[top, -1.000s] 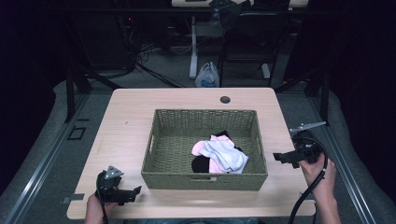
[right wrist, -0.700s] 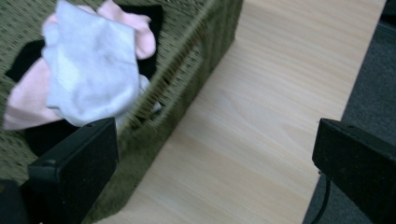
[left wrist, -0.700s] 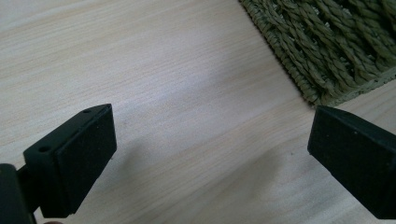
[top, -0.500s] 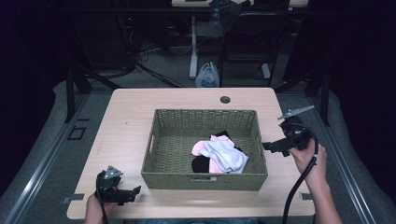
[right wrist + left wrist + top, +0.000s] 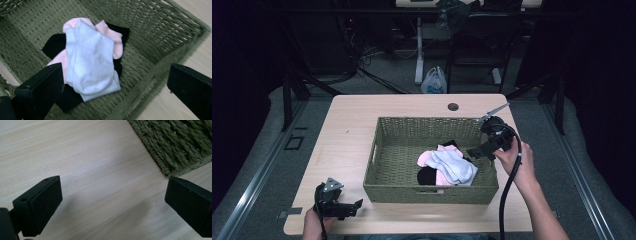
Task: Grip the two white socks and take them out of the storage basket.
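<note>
Since the white socks lie on top of the heap, they are what my right gripper faces: in the right gripper view they sit at the centre-left of the frame, between my two jaws and ahead of them, with their long axis running from upper left to lower right. My jaws stand wide apart with nothing in them. Under the white pair lie pink socks and black socks, all heaped together in the woven basket, toward its right half in the high view. There, my right gripper hangs over the basket's right rim, just beside the heap, so it is far the nearer one. My left gripper rests at the lower left of the table, outside the basket, jaws also wide apart, holding nothing.
</note>
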Motion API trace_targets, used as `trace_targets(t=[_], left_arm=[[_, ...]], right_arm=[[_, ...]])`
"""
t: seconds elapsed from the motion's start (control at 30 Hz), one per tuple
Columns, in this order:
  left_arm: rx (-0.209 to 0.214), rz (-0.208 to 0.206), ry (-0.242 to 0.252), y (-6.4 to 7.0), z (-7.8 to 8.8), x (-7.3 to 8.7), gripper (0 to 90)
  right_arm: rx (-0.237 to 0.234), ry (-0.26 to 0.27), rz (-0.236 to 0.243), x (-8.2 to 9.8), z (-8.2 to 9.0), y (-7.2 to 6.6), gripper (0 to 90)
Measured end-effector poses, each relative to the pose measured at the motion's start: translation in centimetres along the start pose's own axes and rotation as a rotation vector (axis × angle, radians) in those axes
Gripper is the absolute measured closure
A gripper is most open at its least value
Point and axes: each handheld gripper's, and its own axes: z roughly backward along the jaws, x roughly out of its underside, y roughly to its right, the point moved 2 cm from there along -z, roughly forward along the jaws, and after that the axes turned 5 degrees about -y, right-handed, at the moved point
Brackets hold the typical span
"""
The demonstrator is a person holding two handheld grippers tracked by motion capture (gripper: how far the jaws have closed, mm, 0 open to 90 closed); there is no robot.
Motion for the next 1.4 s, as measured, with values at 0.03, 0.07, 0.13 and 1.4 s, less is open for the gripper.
trace_targets(t=[0.03,0.07,0.13,1.4], left_arm=[[0.000,0.000,0.000,0.0,0.0,0.0,1.4],[0.000,0.000,0.000,0.0,0.0,0.0,1.4],[-0.001,-0.002,-0.001,0.0,0.0,0.0,1.4],[0.002,0.004,-0.003,-0.1,0.0,0.0,1.4]], right_arm=[[-0.003,-0.006,0.005,-0.2,-0.3,-0.2,0.0],[-0.003,-0.006,0.005,-0.2,-0.3,-0.2,0.0],[-0.017,-0.021,0.010,-0.6,-1.0,-0.6,0.0],[-0.017,-0.246,0.073,-2.2,-10.7,-4.5,27.2]])
